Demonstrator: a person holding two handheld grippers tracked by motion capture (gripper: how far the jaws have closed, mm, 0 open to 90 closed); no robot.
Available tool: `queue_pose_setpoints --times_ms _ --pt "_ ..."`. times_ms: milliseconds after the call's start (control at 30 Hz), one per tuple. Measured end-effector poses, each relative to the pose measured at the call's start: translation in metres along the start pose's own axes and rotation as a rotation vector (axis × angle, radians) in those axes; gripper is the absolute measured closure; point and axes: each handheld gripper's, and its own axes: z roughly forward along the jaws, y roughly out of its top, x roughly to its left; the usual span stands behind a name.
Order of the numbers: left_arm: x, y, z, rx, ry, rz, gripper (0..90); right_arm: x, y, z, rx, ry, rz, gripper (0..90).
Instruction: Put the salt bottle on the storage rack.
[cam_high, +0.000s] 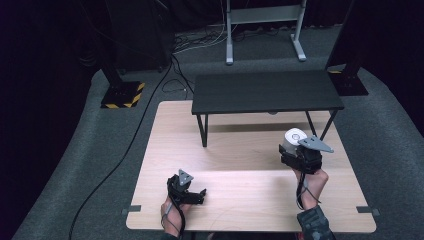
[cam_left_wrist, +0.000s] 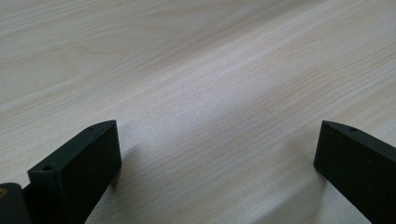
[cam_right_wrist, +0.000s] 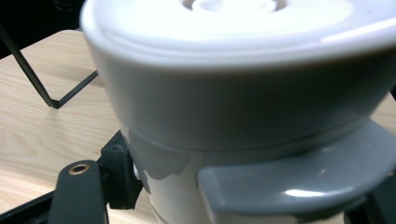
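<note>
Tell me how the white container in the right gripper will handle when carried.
The white container looks like rigid, smooth plastic, so it may slip in the right gripper. Its top is wider than the body below, so it could tip if set down tilted.

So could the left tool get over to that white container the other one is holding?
Probably yes: the left tool is open, and bare wooden table lies between it and the white container.
</note>
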Motion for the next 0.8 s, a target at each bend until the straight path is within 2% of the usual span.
queue_pose_setpoints --times_ms 400,800 --pt "0.0 0.0 0.0 0.0 -0.001 0.0 0.0 -0.009 0.019 0.002 -0.001 0.002 -0.005 27.5" --pt "0.0 0.0 0.0 0.0 -0.001 0.0 0.0 -0.014 0.042 0.004 -0.004 0.001 -0.029 27.5"
